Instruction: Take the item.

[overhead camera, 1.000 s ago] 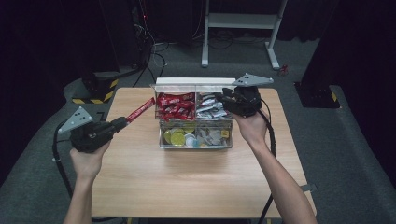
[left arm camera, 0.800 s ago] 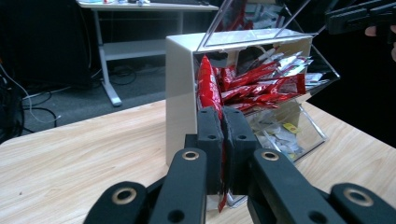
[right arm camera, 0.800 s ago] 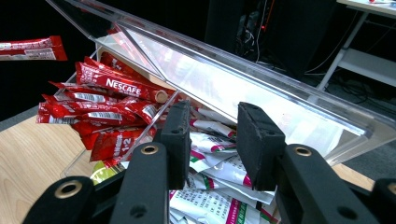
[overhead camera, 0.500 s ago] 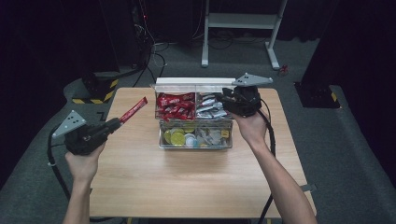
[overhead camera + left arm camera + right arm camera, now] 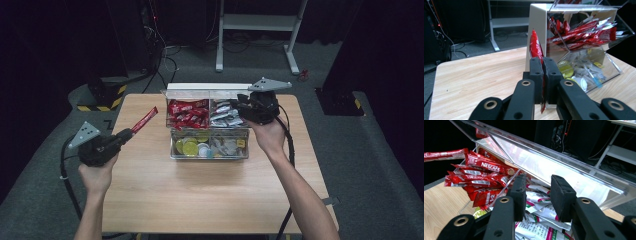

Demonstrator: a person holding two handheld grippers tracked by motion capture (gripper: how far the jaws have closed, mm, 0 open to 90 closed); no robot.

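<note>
High view: a person works at a wooden surface (image 5: 200, 190) with a gripper in each hand. A clear plastic organiser box (image 5: 209, 150) stands at the far middle of the surface, lid raised at the back. Its far-left compartment holds red sachets (image 5: 187, 111); its far-right compartment holds white sachets (image 5: 223, 114); the near compartments hold yellow and white round capsules (image 5: 192, 147) and small mixed packets (image 5: 227, 146).

The left gripper (image 5: 126, 134) is held over the left part of the surface, well apart from the box. Its jaws are closed on one red sachet (image 5: 144, 120), which points up and away toward the box's left side. In the left gripper view the jaws of the left gripper (image 5: 543, 75) are pressed together with the red sachet (image 5: 535, 47) standing edge-on between them, its lower end showing below the pads. The box's white side wall (image 5: 536, 30) lies just behind it.

The right gripper (image 5: 239, 107) hovers at the box's far-right compartment, the right hand (image 5: 269, 136) behind it at the box's right end. In the right gripper view the right gripper (image 5: 537, 195) has its jaws apart, holding nothing, directly above the white sachets (image 5: 541, 216). The red sachets (image 5: 477, 178) lie to their left beyond a clear divider, and the open lid (image 5: 544, 162) slants across above.
</note>
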